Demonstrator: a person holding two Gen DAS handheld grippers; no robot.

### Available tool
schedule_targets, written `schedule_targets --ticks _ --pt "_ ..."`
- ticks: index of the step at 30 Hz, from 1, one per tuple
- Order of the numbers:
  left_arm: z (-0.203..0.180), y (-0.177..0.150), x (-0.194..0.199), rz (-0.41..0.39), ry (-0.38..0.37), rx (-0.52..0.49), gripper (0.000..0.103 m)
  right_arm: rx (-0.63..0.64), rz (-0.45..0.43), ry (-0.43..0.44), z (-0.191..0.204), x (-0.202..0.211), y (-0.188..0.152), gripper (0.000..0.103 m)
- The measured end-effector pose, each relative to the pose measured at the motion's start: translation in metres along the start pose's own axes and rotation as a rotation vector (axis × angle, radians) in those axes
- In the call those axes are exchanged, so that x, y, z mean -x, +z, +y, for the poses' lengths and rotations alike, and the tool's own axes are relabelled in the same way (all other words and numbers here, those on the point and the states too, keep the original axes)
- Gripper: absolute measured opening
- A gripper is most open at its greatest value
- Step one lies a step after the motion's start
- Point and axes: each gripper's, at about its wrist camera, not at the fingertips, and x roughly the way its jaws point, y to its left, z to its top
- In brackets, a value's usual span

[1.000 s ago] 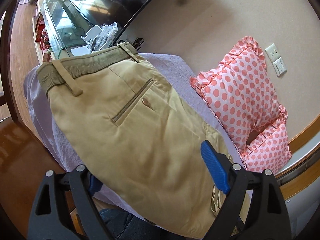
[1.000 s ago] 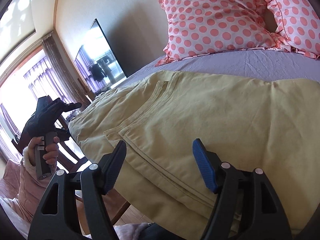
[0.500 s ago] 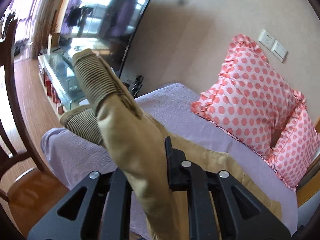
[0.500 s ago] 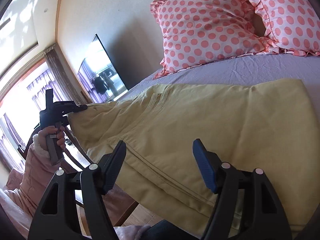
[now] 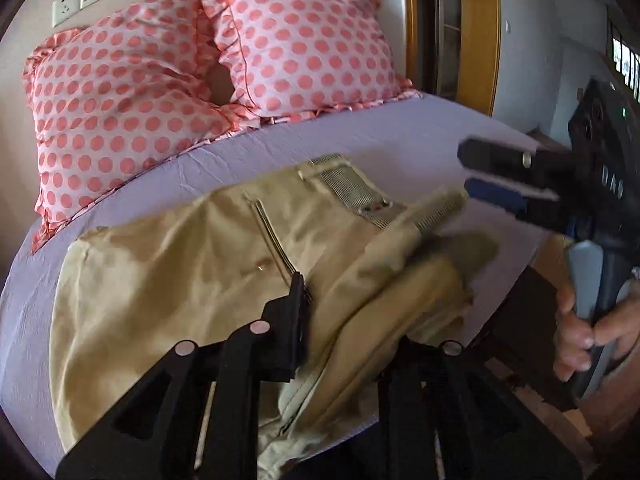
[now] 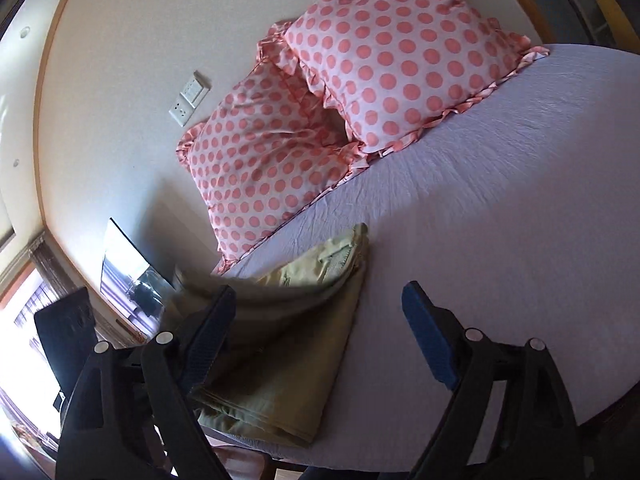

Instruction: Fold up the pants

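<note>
Khaki pants [image 5: 192, 272] lie folded over on the lilac bed sheet [image 5: 400, 144], with the ribbed waistband [image 5: 352, 188] on top toward the right. My left gripper [image 5: 344, 328] sits low over the pants with cloth bunched between its fingers; only the left finger [image 5: 296, 320] shows clearly. My right gripper [image 6: 316, 328] is open, its left finger over the edge of the pants [image 6: 288, 352] and its right finger [image 6: 428, 344] over bare sheet. It also shows in the left wrist view [image 5: 500, 176], held by a hand, just right of the waistband.
Two pink polka-dot pillows [image 5: 128, 92] [image 5: 304, 40] lean on the wall at the head of the bed. Wall sockets [image 6: 188, 100] are above them. A TV [image 6: 128, 276] stands beyond the bed's left edge. A wooden door frame [image 5: 476, 32] is at the right.
My left gripper carried the waistband end over across the bed, so the pants now lie doubled. My right gripper swung away from the pants' middle to their edge, mostly over sheet.
</note>
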Motion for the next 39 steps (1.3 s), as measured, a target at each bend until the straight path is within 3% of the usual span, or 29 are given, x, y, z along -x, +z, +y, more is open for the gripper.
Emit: schedule_targets --ticks 2,4,5,9,10,11,13,15,16,19,20,24,26,28,29,32,34,36,37,39 --pt "-0.013 -0.009 0.000 -0.024 0.070 -0.075 0.019 -0.007 0.014 0.012 -0.003 0.001 0.006 0.088" --pt "-0.008 -0.011 0.007 -0.018 0.051 -0.073 0.020 -0.035 0.060 0.061 -0.004 -0.009 0.013 0.089" --pt "-0.001 -0.010 0.013 -0.019 0.017 -0.044 0.025 -0.046 0.093 0.084 -0.004 -0.017 0.015 0.089" --pt "0.060 -0.012 0.047 -0.024 -0.301 0.229 0.042 -0.021 0.260 0.082 0.005 -0.056 0.017 0.088" --pt "0.080 -0.016 0.053 -0.034 -0.325 0.301 0.047 -0.010 0.290 0.065 0.006 -0.065 0.017 0.088" --pt "0.100 -0.020 0.058 -0.049 -0.317 0.362 0.057 -0.007 0.313 0.059 0.006 -0.072 0.015 0.088" --pt "0.143 -0.032 0.067 -0.078 -0.214 0.477 0.058 0.001 0.340 0.046 0.006 -0.084 0.016 0.081" --pt "0.185 -0.044 0.070 -0.100 -0.216 0.597 0.058 0.012 0.355 0.044 0.008 -0.091 0.018 0.081" --pt "0.201 -0.049 0.071 -0.099 -0.177 0.643 0.059 0.018 0.360 0.040 0.008 -0.094 0.017 0.081" --pt "0.234 -0.053 0.059 -0.020 0.007 0.649 0.061 0.061 0.386 0.006 0.015 -0.106 0.016 0.079" --pt "0.241 -0.055 0.052 0.014 0.015 0.657 0.061 0.072 0.404 0.013 0.017 -0.111 0.015 0.076" --pt "0.256 -0.059 0.018 0.116 -0.083 0.685 0.063 0.074 0.438 0.048 0.019 -0.123 0.015 0.068" --pt "0.254 -0.060 0.008 0.146 -0.062 0.667 0.063 0.047 0.426 0.041 0.013 -0.126 0.018 0.061" --pt "0.255 -0.059 -0.003 0.173 -0.083 0.660 0.067 0.023 0.417 0.038 0.008 -0.128 0.021 0.054" --pt "0.255 -0.057 -0.007 0.164 -0.089 0.651 0.072 0.023 0.423 0.044 0.008 -0.130 0.021 0.053" --pt "0.258 -0.046 -0.022 0.177 -0.140 0.638 0.074 0.028 0.458 0.057 0.010 -0.137 0.021 0.050" --pt "0.263 -0.041 -0.031 0.175 -0.172 0.670 0.063 -0.030 0.490 0.108 0.003 -0.142 0.019 0.023" --pt "0.268 -0.038 -0.032 0.178 -0.178 0.689 0.017 -0.088 0.490 0.163 -0.005 -0.141 0.019 0.015" --pt "0.270 -0.038 -0.030 0.171 -0.188 0.690 0.008 -0.100 0.484 0.185 -0.006 -0.138 0.020 0.014" --pt "0.274 -0.036 -0.024 0.154 -0.215 0.699 0.005 -0.113 0.475 0.222 -0.002 -0.138 0.025 0.013"
